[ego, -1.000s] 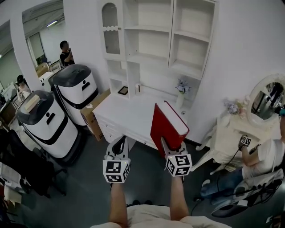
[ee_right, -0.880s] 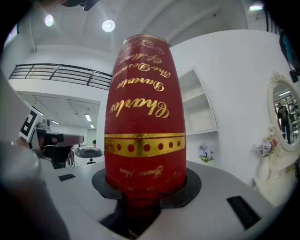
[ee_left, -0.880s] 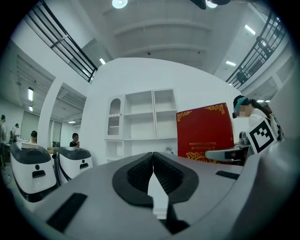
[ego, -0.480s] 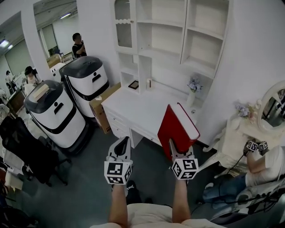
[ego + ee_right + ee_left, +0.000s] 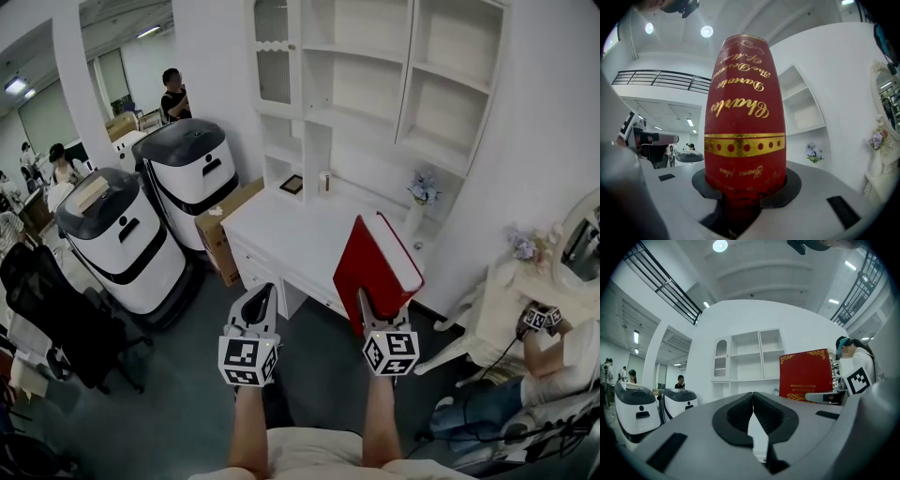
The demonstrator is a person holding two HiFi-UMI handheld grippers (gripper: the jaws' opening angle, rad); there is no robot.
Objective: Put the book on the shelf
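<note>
A red book with gold lettering stands upright in my right gripper, which is shut on its lower edge. In the right gripper view the book's spine fills the middle, and both pads of the gripper press on it. My left gripper is level beside it, shut with nothing in it, its tips touching. From the left gripper view the book's cover shows at the right. Ahead, the white shelf unit stands on a white desk, its compartments bare.
Two white-and-black machines and a cardboard box stand left of the desk. A small frame and a flower vase sit on the desk. A seated person is at the right, a black chair at the left.
Both grippers and the book have come closer to the desk and shelf. The right gripper's hold on the book is the same, and the left gripper stays shut.
</note>
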